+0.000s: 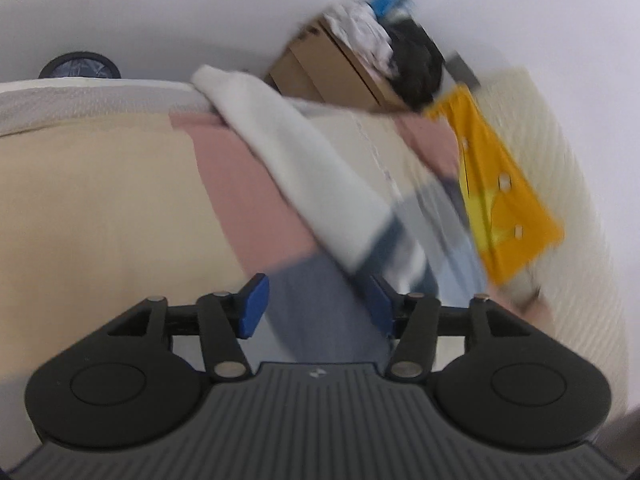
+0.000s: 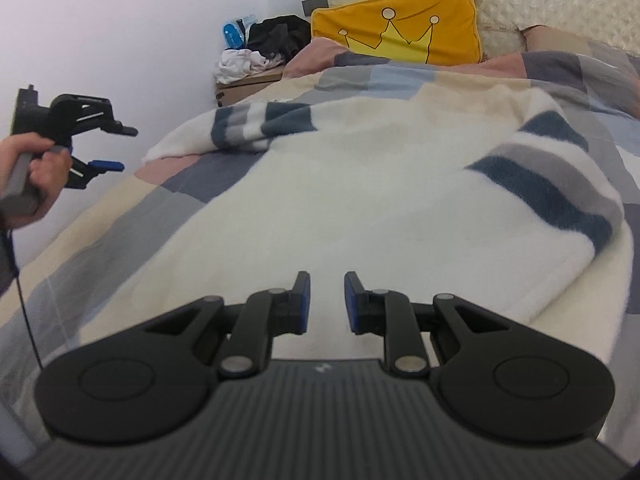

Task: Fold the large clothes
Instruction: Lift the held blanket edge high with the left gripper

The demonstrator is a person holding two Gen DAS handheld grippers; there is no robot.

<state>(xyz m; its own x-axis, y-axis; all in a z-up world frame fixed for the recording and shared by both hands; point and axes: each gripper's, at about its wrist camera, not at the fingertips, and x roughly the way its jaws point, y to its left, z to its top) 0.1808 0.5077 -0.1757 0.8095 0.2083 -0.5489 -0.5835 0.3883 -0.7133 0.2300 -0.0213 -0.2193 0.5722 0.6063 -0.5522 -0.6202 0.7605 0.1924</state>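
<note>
A white fleece sweater (image 2: pixel 360 208) with navy and grey striped sleeves lies spread on the patchwork bedspread (image 2: pixel 120 216), its hem near, its 2 sleeves far left and right. The right gripper (image 2: pixel 327 302) hovers over the hem, jaws apart – gripping nothing. The left gripper (image 2: pixel 108 148), hand-held at far left, is spread wide and empty. A yellow crown pillow (image 2: pixel 396 36) leans against the headboard.

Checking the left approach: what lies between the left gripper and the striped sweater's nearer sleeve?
Only patchwork bedcover, seen in the right wrist view; the left gripper hangs open, short of the sleeve.
</note>
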